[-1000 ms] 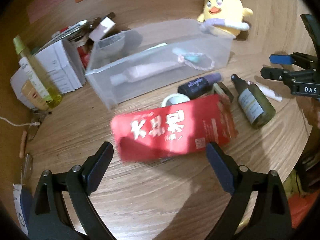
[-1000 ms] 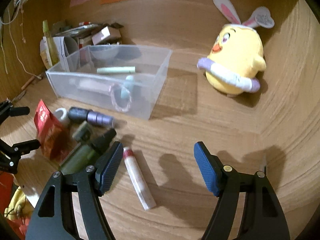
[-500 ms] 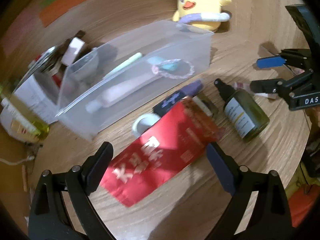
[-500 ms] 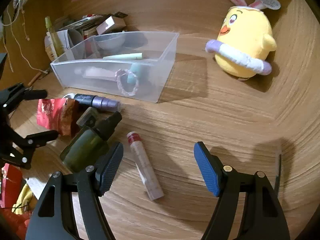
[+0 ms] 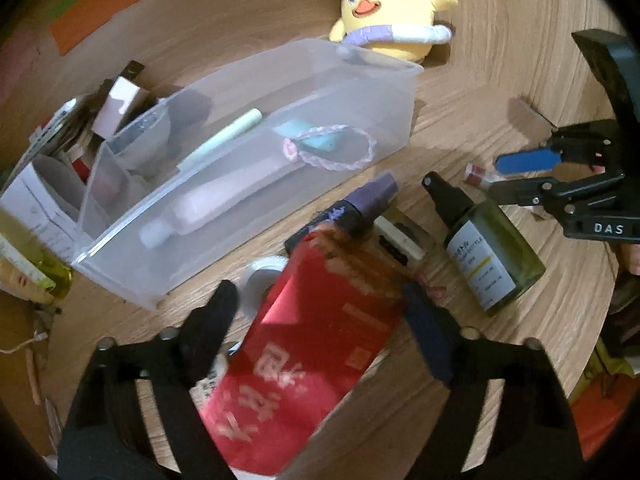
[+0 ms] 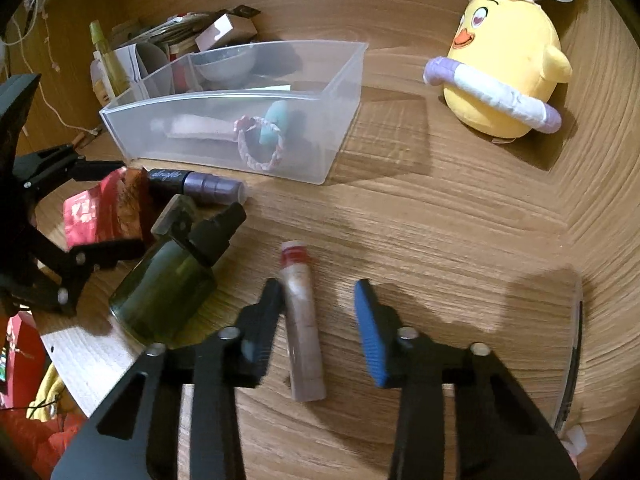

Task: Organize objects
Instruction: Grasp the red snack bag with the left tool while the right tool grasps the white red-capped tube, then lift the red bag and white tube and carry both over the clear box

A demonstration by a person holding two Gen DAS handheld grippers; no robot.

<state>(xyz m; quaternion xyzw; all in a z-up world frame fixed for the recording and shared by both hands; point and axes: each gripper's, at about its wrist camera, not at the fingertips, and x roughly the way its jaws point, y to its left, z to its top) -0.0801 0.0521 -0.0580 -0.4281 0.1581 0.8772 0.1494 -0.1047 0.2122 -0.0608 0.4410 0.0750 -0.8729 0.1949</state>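
A red foil packet (image 5: 312,344) with white characters lies on the wooden table between the fingers of my left gripper (image 5: 320,316). Its jaws are closing; the right finger (image 5: 424,320) is at the packet's edge and the left one stands a little off it. In the right wrist view a slim pinkish tube (image 6: 302,320) with a red cap lies between the fingers of my right gripper (image 6: 320,320). Those jaws are closing too; the left finger (image 6: 268,320) touches the tube and the blue pad (image 6: 370,332) is still apart from it. The clear plastic bin (image 5: 248,208) holds a tube, a bracelet and a pen.
A green spray bottle (image 6: 164,292) lies just left of the slim tube. A dark tube with a purple cap (image 5: 352,208), a white tape roll (image 5: 260,276) and a small flat case (image 5: 400,240) crowd the packet's far end. A yellow chick plush (image 6: 504,68) stands at the back. Boxes and bottles pile up left of the bin.
My left gripper moved in over the red packet, rolled, and its jaws narrowed around it. The right jaws narrowed around the slim tube, which now lies between them.
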